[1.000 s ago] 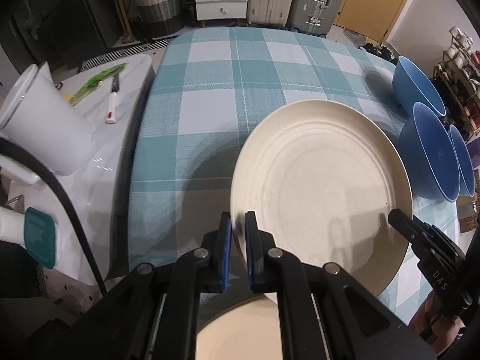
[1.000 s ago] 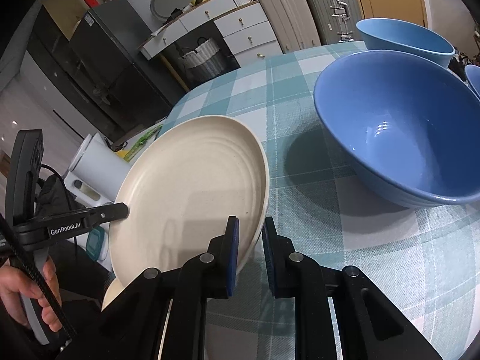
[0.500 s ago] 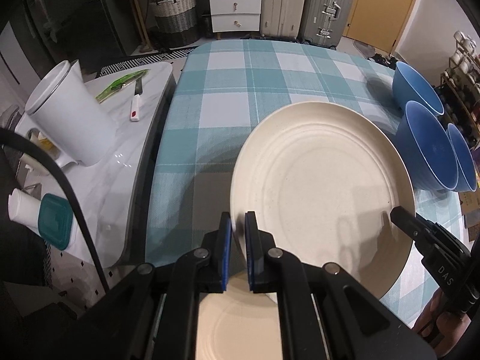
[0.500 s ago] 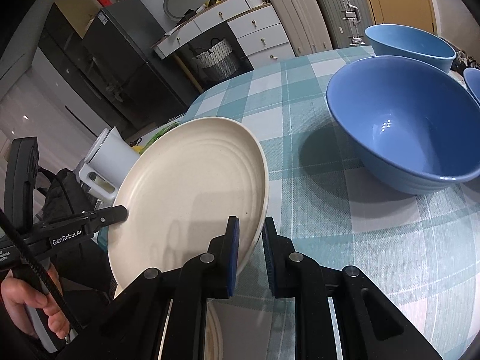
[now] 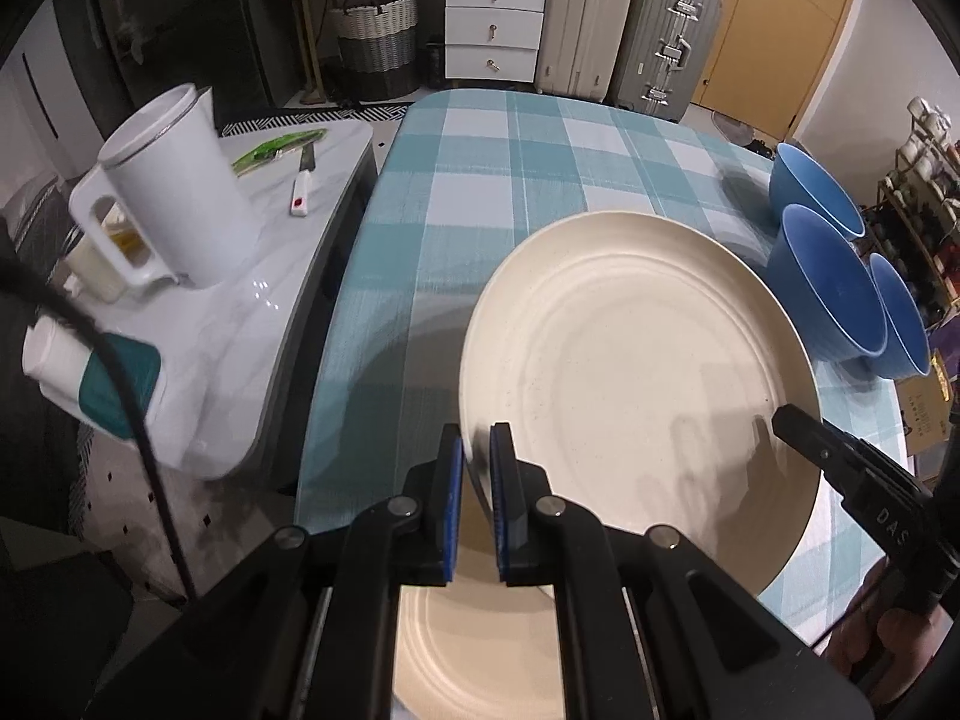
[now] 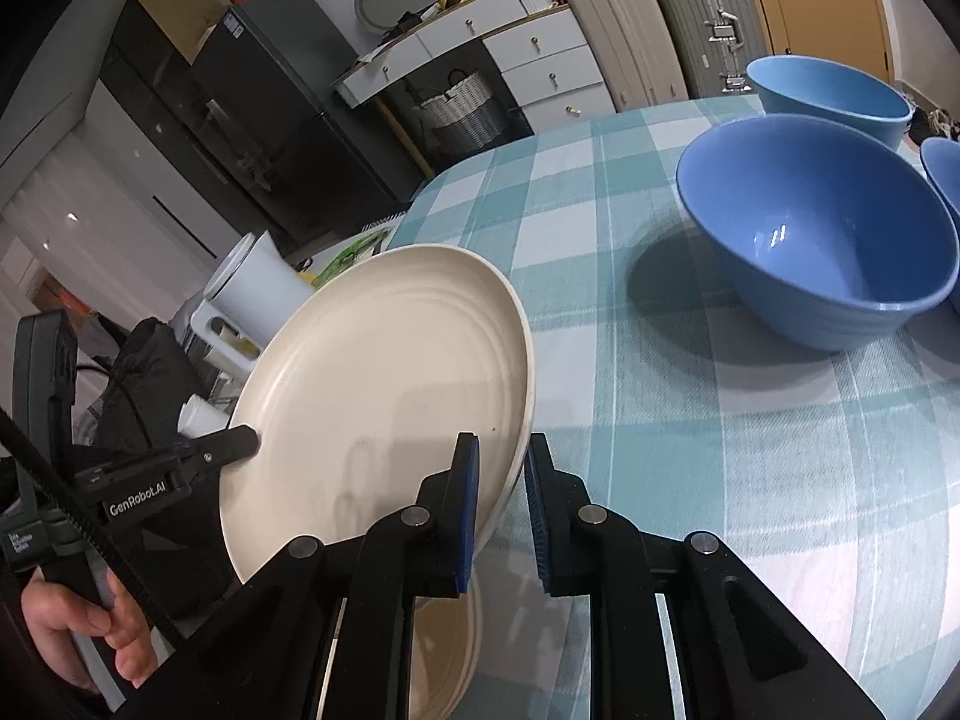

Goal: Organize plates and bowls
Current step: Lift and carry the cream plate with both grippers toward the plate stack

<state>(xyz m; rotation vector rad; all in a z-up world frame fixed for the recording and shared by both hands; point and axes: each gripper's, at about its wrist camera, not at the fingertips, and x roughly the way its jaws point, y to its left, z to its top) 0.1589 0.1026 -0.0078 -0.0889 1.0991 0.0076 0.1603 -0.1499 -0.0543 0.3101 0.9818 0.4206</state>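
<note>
A cream plate point(image 5: 642, 360) is held in the air above the checked table, with a gripper clamped on each side of its rim. My left gripper point(image 5: 474, 450) is shut on its left rim. My right gripper point(image 6: 501, 462) is shut on its right rim, and its black tip shows in the left wrist view point(image 5: 798, 420). The plate point(image 6: 384, 384) tilts in the right wrist view. A second cream plate point(image 5: 474, 648) lies below it at the table's near edge. Three blue bowls stand on the right: far point(image 5: 810, 186), middle point(image 5: 828, 282) and near point(image 5: 900, 318).
The table has a teal and white checked cloth point(image 5: 510, 180). Left of it a white counter point(image 5: 240, 276) carries a white jug point(image 5: 168, 192), a small knife point(image 5: 303, 186) and a teal-lidded container point(image 5: 108, 384). Drawers and suitcases stand behind.
Both grippers have lifted the plate higher and pulled it back towards me. More of the lower plate and of the left counter shows now.
</note>
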